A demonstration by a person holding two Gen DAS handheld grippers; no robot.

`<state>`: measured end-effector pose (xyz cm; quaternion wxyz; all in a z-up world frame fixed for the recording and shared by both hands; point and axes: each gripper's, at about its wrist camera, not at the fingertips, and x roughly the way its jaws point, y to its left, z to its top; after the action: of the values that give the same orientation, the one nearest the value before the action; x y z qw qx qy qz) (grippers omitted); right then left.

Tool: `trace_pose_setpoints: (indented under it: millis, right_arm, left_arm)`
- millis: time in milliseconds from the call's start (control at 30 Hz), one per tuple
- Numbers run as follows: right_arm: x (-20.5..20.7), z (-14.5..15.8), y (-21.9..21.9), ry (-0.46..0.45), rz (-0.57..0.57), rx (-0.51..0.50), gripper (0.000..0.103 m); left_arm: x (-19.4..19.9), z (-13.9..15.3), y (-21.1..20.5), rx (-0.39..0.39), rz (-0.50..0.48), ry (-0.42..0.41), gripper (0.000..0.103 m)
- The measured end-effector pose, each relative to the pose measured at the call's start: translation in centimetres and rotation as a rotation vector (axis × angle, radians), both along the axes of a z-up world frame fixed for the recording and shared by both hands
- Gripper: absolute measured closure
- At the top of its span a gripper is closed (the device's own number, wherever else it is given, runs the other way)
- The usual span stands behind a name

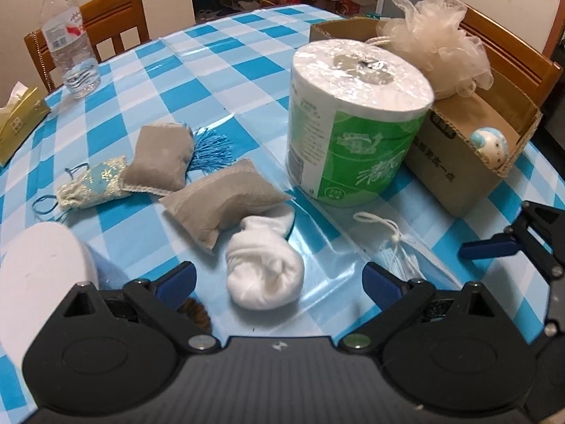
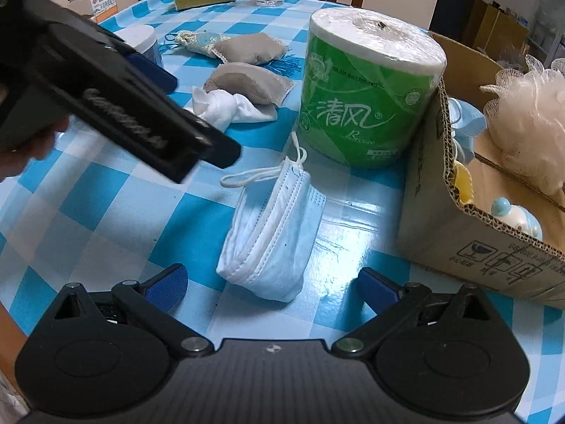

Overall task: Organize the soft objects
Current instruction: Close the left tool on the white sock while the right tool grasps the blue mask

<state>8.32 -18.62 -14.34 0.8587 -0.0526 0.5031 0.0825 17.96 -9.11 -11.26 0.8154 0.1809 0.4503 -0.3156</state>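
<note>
White rolled sock (image 1: 265, 275) lies on checkered tablecloth (image 1: 226, 81), right between spread fingers of left gripper (image 1: 280, 279), nothing grasped. Folded face mask (image 2: 273, 236) sits just ahead of right gripper (image 2: 272, 282), jaws wide apart too, empty. Toilet paper roll (image 2: 367, 102), green wrap reading 清风, stands beside cardboard box (image 2: 455, 233) holding mesh loofah (image 2: 529, 113). Two grey pouches (image 1: 219, 205) behind sock.

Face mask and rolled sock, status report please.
Left gripper open over rolled sock. Right gripper open at face mask. Both untouched. Toilet roll stands before box.
</note>
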Motion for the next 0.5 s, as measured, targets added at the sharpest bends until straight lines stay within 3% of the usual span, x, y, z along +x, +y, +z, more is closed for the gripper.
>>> trace_pose_setpoints:
  millis: [367,500]
  right_arm:
    - [-1.2,-0.1,0.0,-0.052,-0.021,0.008,0.0]
    - [-1.4,-0.1,0.1,-0.054,-0.024,0.008,0.0]
  left_arm:
    - [1.7,-1.9,-0.4,-0.039,0.016,0.063,0.001]
    - [1.2,-2.2,-1.3,0.029,-0.004,0.026,0.0]
